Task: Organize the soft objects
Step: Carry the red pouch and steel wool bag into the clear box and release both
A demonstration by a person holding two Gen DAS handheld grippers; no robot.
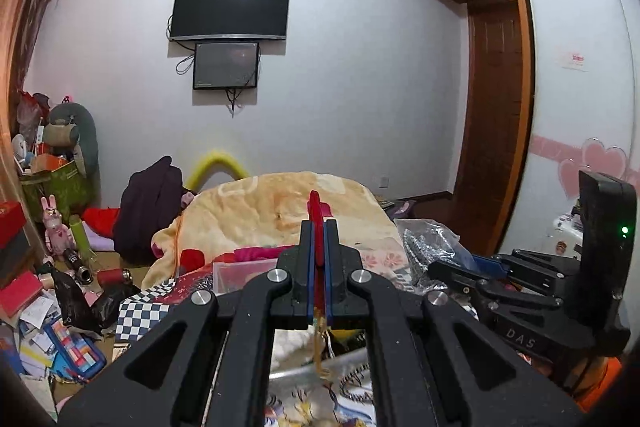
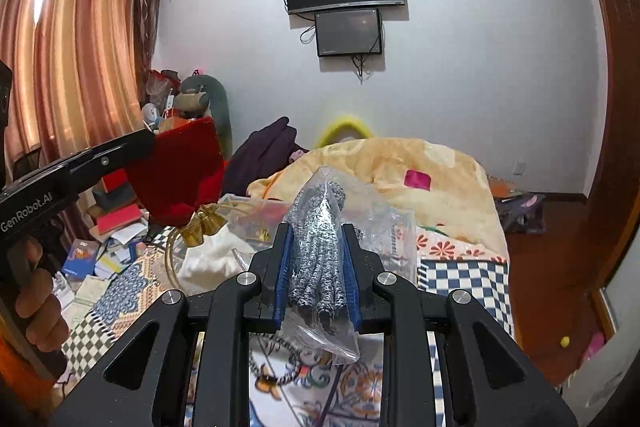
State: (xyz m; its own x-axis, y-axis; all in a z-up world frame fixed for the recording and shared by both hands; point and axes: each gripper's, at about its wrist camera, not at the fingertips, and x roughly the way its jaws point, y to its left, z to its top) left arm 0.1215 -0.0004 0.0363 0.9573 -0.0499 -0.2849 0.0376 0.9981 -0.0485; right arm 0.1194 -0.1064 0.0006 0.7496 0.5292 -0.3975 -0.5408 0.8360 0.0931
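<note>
My left gripper [image 1: 319, 227] jaws clenched on red velvet pouch [image 2: 176, 175], fabric pinched thin btwn the blue pads [image 1: 307, 255]; red edge sticks up past the tips in left wrist view. From right wrist view the pouch hangs below the left jaws, bulging, gold tassel cord [image 2: 202, 225] dangling at its lower end, just above the bed clutter. My left hand [image 2: 38, 303] wraps the handle at frame's left edge.

Right gripper [image 2: 316, 259] jaws grasping a clear plastic bag [image 2: 372, 223] w/ grey-white knit item [image 2: 318, 239] inside; bag squeezed btwn both pads, bottom corner pokes out behind the jaws, top rises past the tips. In left wrist view the right gripper [image 1: 486, 261] sits at right, low over the bed, crinkled bag [image 1: 428, 243] in front of it.

Both held over the bed [image 2: 460, 267], which carries patterned sheets, blue-white checked cloth [image 2: 464, 279] and a peach blanket [image 2: 420, 167] heaped at the far end. Small pink patch [image 2: 417, 179] lies on the blanket. Dark purple garment [image 1: 148, 211] piled beside blanket, left side. Floor at left littered w/ books, papers, boxes; pink bunny toy [image 1: 54, 223] upright there. Wall ahead: TV [image 1: 230, 9], smaller screen [image 1: 226, 65] right under it
</note>
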